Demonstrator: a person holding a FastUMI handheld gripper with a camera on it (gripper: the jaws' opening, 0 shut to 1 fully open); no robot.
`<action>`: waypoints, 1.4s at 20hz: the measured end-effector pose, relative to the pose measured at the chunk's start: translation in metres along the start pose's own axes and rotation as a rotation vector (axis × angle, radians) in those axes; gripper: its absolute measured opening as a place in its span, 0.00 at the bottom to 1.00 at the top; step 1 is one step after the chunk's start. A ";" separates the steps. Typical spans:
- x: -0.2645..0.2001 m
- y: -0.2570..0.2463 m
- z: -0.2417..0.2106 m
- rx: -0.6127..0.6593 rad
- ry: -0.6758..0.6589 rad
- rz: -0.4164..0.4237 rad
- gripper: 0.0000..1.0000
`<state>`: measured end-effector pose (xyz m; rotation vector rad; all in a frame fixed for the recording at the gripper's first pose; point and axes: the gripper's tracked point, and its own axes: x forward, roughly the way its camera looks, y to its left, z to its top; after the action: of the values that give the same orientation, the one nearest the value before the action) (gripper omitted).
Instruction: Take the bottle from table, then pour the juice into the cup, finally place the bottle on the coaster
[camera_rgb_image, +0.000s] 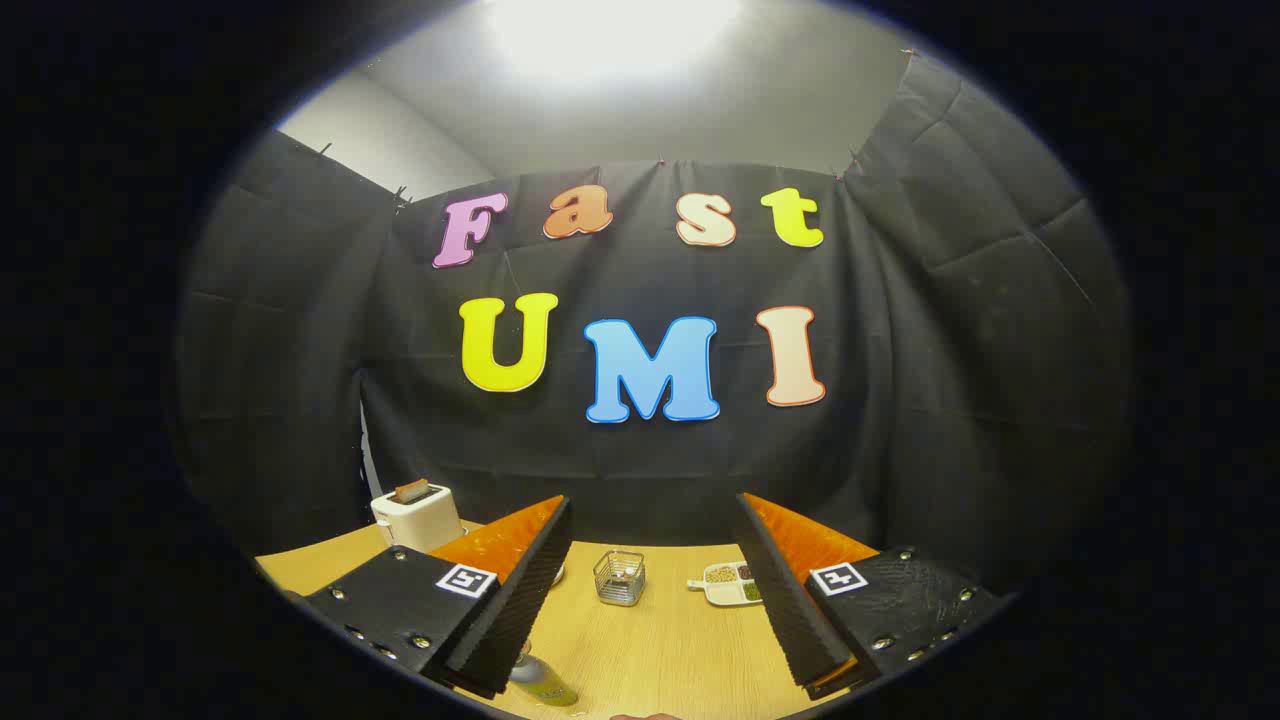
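My gripper is open, its two fingers spread wide above the wooden table with nothing between them. The bottle, with a grey cap and a yellowish body, lies low beside the left finger, partly hidden under it. A clear square glass cup stands beyond the fingers, in the middle of the table and in line with the gap between them. I cannot make out a coaster; a pale round edge peeks out behind the left finger.
A white toaster with a slice in it stands at the back left of the table. A small white divided dish with grains sits by the right finger. The black booth wall closes off the back.
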<state>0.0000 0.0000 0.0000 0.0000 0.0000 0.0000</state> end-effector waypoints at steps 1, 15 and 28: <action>-0.001 0.000 -0.001 0.000 -0.002 -0.002 0.99; 0.000 0.007 -0.002 0.004 0.036 0.013 0.99; -0.007 0.041 -0.071 0.017 0.052 0.071 0.98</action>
<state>-0.0070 0.0406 -0.0709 0.0167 0.0525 0.0709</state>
